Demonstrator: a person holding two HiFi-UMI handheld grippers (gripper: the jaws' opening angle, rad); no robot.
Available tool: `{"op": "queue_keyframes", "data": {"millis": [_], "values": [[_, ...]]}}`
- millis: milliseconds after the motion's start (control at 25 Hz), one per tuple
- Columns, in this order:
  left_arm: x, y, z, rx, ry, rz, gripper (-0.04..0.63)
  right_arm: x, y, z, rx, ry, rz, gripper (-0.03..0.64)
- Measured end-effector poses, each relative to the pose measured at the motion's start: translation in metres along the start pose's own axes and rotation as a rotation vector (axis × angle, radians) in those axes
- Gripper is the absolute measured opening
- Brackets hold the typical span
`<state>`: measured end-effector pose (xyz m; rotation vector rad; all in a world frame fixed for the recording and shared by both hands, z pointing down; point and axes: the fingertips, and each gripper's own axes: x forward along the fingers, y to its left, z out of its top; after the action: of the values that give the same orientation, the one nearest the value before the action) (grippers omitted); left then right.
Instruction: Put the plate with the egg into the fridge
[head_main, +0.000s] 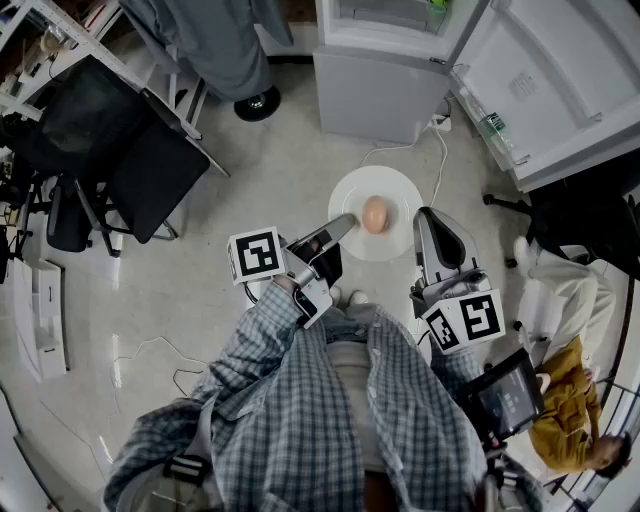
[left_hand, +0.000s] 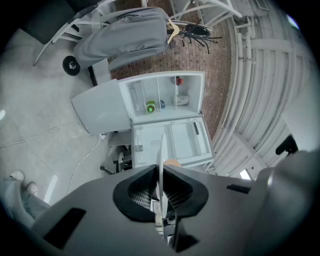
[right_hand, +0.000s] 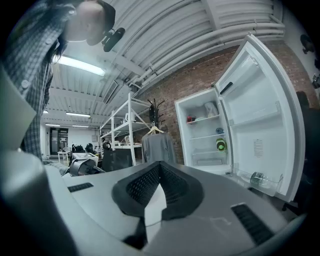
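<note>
The person held both arms forward and bent, in plaid sleeves (head_main: 262, 335). The left gripper (head_main: 340, 226) reached up and to the right from its marker cube (head_main: 257, 255). It was rolled onto its side, and its jaws were clamped on the rim of the plate (head_main: 395, 190). The right gripper (head_main: 427, 216) pointed almost straight ahead from its own cube (head_main: 463, 320), with its tip just beside the opposite rim. Its jaws met at the tips, and nothing clamped between them could be made out.
</note>
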<state>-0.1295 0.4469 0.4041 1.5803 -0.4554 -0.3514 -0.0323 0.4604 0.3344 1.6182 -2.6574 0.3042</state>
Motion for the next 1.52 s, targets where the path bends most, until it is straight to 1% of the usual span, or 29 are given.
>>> {"op": "queue_keyframes", "data": {"millis": [120, 240, 400, 880, 1520], "values": [[0.0, 0.001, -0.002, 0.004, 0.0, 0.002, 0.026, -0.001, -0.001, 0.0, 0.0, -0.001, 0.001, 0.006], [-0.001, 0.004, -0.003, 0.01, 0.002, 0.02, 0.026, -0.002, -0.002, 0.0, 0.0, -0.003, 0.0, 0.006], [0.002, 0.0, -0.004, 0.003, -0.005, -0.001, 0.026, -0.005, -0.006, 0.001, 0.002, -0.017, -0.017, 0.006], [0.007, -0.002, -0.011, 0.0, -0.047, 0.002, 0.026, -0.014, -0.027, 0.003, -0.001, -0.03, -0.029, 0.006], [0.028, -0.009, -0.041, 0.003, -0.097, 0.016, 0.026, -0.054, -0.064, 0.006, 0.021, -0.037, -0.027, 0.006]]}}
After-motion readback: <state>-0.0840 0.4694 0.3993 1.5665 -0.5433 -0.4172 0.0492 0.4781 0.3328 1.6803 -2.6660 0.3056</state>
